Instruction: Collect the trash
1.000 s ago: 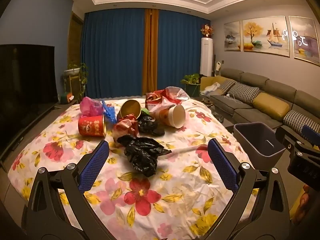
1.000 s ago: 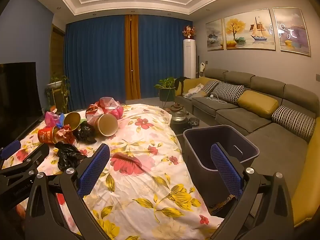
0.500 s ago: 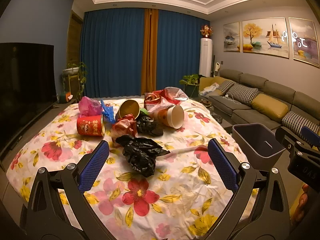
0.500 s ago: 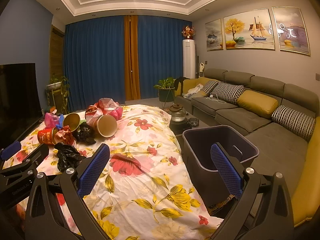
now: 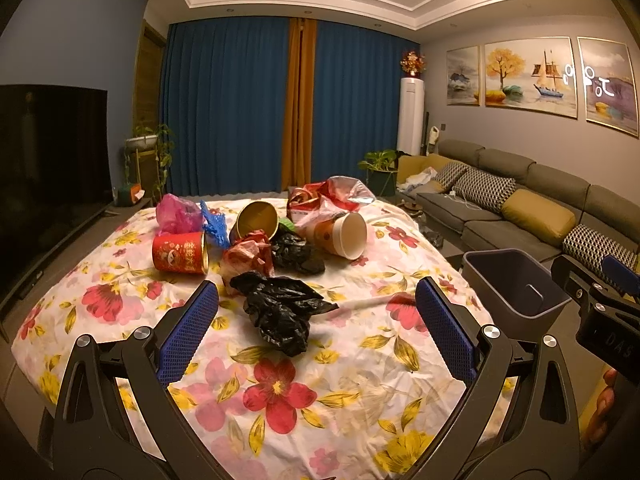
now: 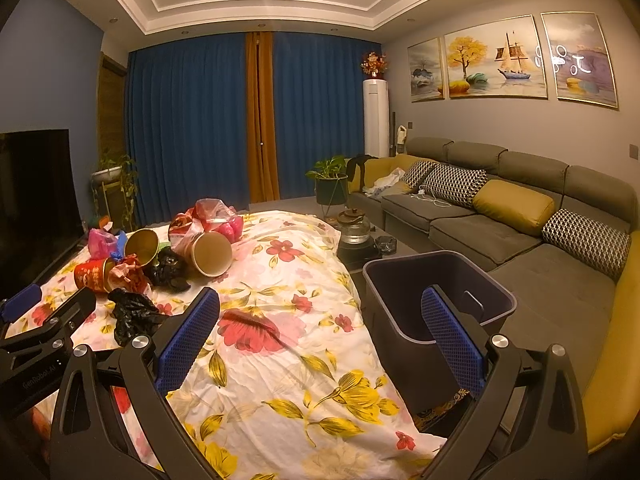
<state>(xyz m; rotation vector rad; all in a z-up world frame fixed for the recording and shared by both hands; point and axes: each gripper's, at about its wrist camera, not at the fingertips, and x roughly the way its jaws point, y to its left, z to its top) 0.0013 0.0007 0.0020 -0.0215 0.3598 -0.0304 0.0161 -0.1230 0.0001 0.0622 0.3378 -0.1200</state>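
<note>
Left wrist view shows the left gripper [image 5: 316,312] with jaws spread wide above the flowered cloth [image 5: 320,380], facing a black bag [image 5: 280,312] among piled trash. The right gripper [image 6: 320,328], also spread and holding nothing, hangs beside the grey bin [image 6: 440,280].

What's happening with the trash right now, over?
Left gripper open, empty, hovering near the black bag. Right gripper open, empty, near the bin. Trash pile untouched on the floral cloth. Nothing blocking, over.
</note>
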